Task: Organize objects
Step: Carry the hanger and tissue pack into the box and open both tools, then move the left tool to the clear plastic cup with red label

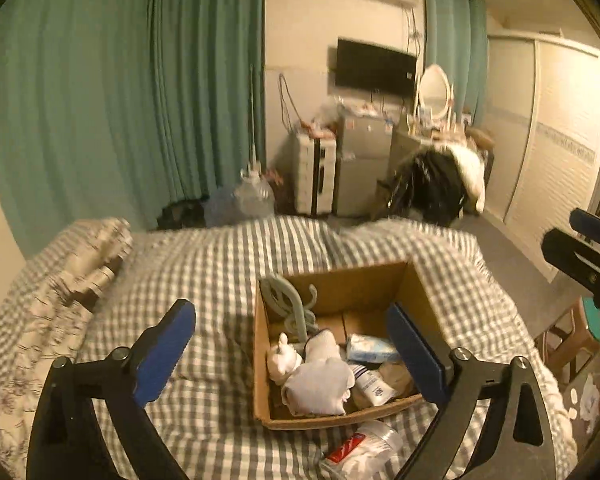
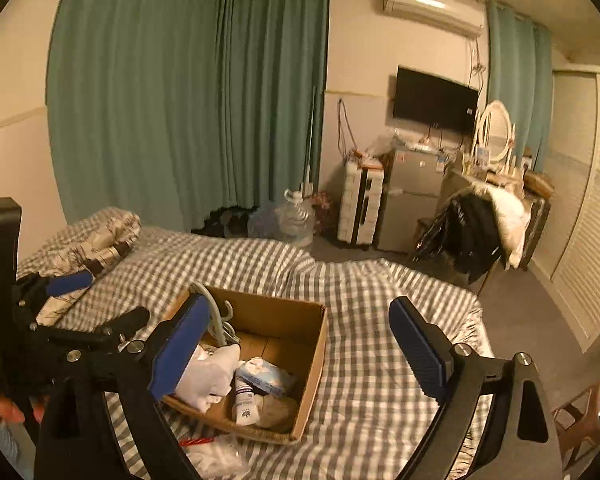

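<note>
I hold both grippers, left [image 1: 290, 354] and right [image 2: 296, 344], fingers apart, empty; next drop onto plastic packet [image 1: 360, 454], lift into cardboard box [image 1: 260, 360].

A home bedroom: checked bed [image 2: 380, 320], green curtains [image 2: 180, 100], wall television [image 2: 434, 98], dressing-table mirror [image 2: 496, 130].

Dim warm yellowish light, soft motion blur, heavy fisheye bending (dark vignetted corners), muted shadows
</note>
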Available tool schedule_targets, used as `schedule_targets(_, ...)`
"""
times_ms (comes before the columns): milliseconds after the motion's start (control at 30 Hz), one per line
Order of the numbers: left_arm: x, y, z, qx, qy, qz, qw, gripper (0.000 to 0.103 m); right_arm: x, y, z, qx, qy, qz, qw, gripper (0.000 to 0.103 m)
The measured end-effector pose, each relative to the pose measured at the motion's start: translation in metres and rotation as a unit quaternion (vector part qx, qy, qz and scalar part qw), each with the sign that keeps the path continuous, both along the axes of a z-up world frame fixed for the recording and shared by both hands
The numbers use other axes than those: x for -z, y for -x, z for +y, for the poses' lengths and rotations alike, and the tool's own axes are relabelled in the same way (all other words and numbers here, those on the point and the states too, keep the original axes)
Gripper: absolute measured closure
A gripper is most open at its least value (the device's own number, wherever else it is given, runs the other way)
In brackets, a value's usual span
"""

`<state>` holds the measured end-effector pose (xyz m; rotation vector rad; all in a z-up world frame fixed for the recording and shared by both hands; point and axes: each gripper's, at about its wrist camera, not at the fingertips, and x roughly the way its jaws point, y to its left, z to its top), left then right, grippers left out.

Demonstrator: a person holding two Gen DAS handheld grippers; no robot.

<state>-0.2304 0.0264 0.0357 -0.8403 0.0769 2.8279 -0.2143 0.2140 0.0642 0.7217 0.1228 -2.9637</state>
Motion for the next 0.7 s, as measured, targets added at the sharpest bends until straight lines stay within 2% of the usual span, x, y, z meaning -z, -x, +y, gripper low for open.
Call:
schedule_targets(167, -0.031, -0.048, -0.011, -0.007, -0.011, 0.043, 0.9990, 0.000, -0.037, -0.055, 0.003, 0.015, -0.013, 0.038, 0.999, 0.000)
schedule_targets(333, -0.026, -0.088, -0.015, -0.027, -0.006, 0.063, 0.9977, 0.000, -0.035, -0.093, 0.007, 0.038, -0.016, 0.044, 0.998, 0.000)
schedule_targets(433, -0.009, -0.109, -0.015, -0.033, -0.003, 0.062, 0.9975, 0.000, -0.011, -0.109, 0.005, 0.043, -0.011, 0.028, 0.999, 0.000)
schedule_targets(533, 0.014, -0.123, -0.015, -0.038, -0.004, 0.056, 0.9977, 0.000, 0.032, -0.120, 0.005, 0.039, -0.001, 0.010, 0.999, 0.000)
schedule_targets(700, 0.063, -0.128, -0.008, -0.024, 0.000, 0.012, 0.9996, 0.000, 0.094, -0.114, 0.003, 0.041, -0.001, -0.046, 0.998, 0.000)
